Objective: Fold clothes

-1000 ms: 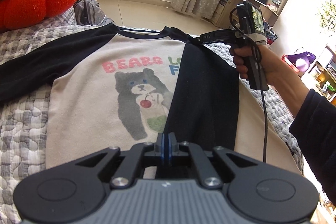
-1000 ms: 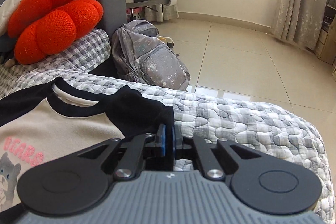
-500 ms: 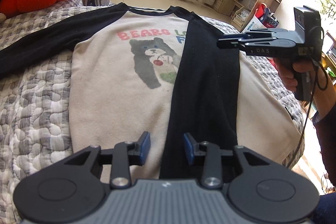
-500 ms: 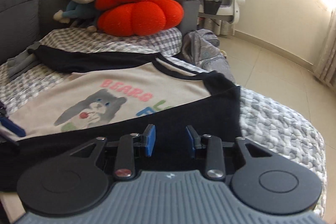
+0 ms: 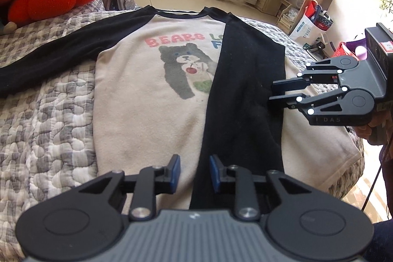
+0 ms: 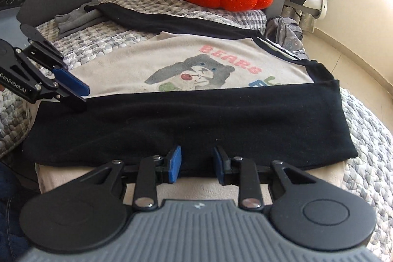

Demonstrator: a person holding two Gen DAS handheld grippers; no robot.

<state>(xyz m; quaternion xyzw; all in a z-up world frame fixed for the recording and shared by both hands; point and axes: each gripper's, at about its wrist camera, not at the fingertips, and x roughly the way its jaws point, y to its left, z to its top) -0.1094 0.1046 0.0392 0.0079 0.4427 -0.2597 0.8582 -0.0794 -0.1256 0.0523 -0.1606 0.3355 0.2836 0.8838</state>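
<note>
With one black sleeve (image 5: 245, 80) folded across the shirt (image 5: 147, 100), we hold both tools (image 5: 194, 173) (image 6: 197, 165) narrowly parted, empty; far sleeve (image 5: 49, 58) remains.

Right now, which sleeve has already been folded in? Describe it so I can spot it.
Find the grey quilted bed, then the cream bear shirt on it. The folded sleeve is the black band lying straight down the shirt's body; the other sleeve stretches out sideways across the quilt.
</note>
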